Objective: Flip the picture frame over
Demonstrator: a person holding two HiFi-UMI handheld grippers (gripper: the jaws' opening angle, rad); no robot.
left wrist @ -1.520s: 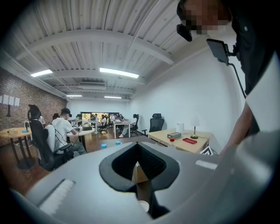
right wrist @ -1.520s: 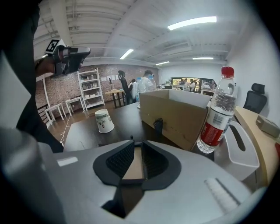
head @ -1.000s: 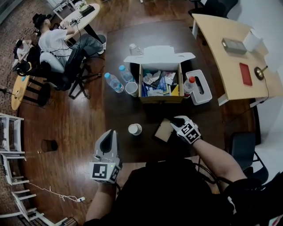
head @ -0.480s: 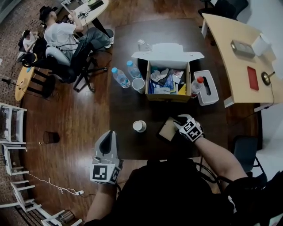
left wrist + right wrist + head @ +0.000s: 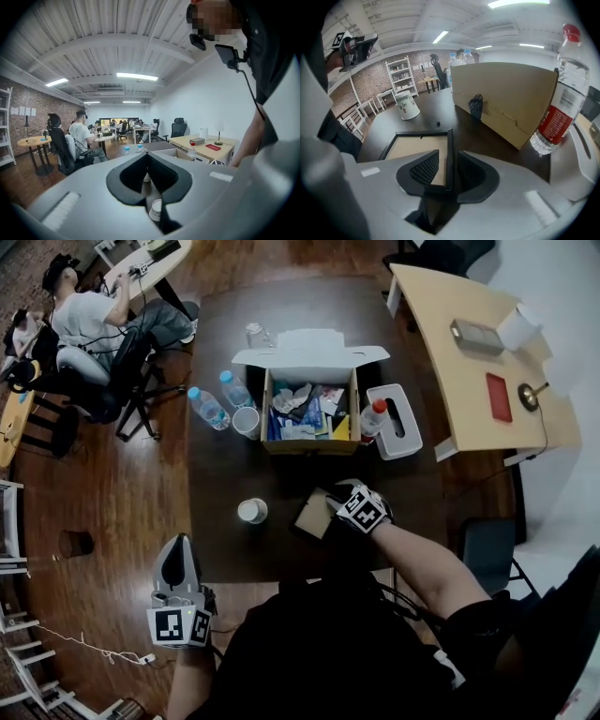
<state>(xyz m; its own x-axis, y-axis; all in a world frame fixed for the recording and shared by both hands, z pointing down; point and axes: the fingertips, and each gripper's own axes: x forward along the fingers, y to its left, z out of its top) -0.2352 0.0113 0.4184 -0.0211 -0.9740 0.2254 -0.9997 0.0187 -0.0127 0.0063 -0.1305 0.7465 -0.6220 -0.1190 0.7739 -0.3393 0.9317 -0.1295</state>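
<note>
Filling the middle of the head view is a dark desk [image 5: 225, 474]. On its far part stands an open cardboard box [image 5: 305, 448] full of mixed small things, and a white tissue box [image 5: 401, 423] sits just beside it on the right.

The picture frame [image 5: 312, 513] lies near the front edge of the desk, in front of the cardboard box. It has a black border, its beige panel faces up, and it appears to lie flat.

The right gripper [image 5: 337, 504] reaches down to the frame's right side. Its jaws have just been opening. They now stand apart with the frame's right edge between them, and the pads do not seem to press on it.

The left gripper [image 5: 178, 545] hangs off the desk's front left corner, over the wooden floor. Its jaws are fully together and hold nothing.

A water bottle [image 5: 558, 93] with a red cap and a red label stands by the box corner; the label's print cannot be read. A paper cup [image 5: 251, 511] stands left of the frame, and its print is also too small to read.
</note>
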